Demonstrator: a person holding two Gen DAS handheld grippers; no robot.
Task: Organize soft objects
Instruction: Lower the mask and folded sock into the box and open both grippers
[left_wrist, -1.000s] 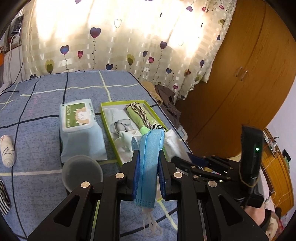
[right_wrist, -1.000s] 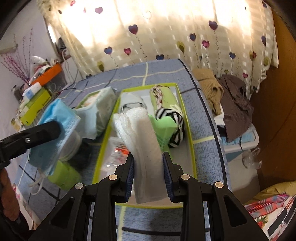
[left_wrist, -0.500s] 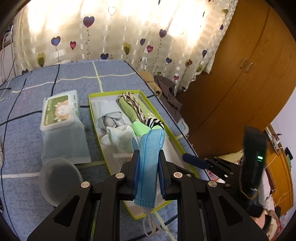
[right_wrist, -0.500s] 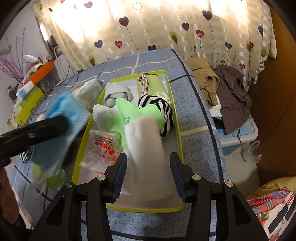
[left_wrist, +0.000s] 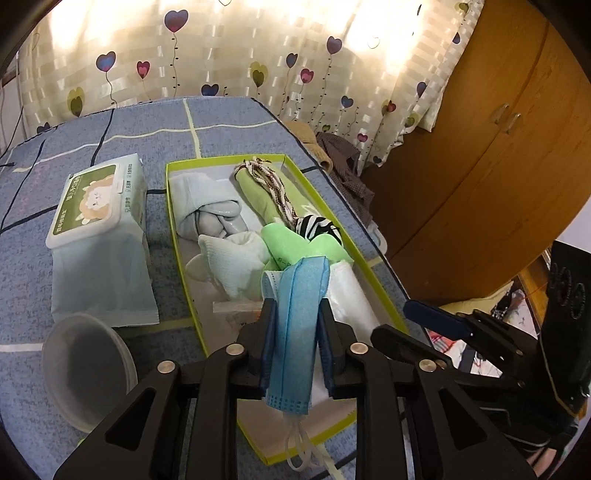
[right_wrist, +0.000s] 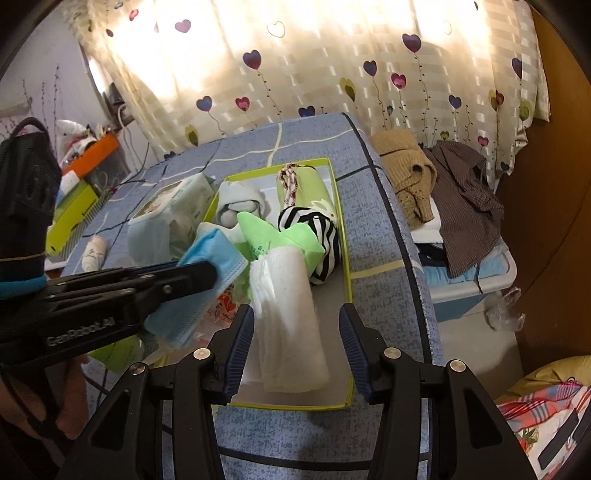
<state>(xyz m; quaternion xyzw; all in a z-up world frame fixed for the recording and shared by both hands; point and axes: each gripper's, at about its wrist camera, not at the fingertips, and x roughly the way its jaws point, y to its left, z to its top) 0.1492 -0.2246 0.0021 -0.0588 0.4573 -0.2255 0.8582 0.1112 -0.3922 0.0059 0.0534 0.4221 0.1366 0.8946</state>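
Left fingers pinch a pleated blue mask; right fingers spread around a white roll.

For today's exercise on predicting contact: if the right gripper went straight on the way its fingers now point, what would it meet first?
The right gripper is open, with the white rolled cloth lying between its fingers inside the green-rimmed box. Going straight on, it would probably meet that cloth first, though depth is hard to judge.

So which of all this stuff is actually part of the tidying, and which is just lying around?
Part of the job:
- blue face mask, clamped in the left tool
- white folded cloth, lying between the open right tool
- green-rimmed box of soft items

Just lying about:
- wet wipes pack
- plastic bowl
- clothes pile beside the bed
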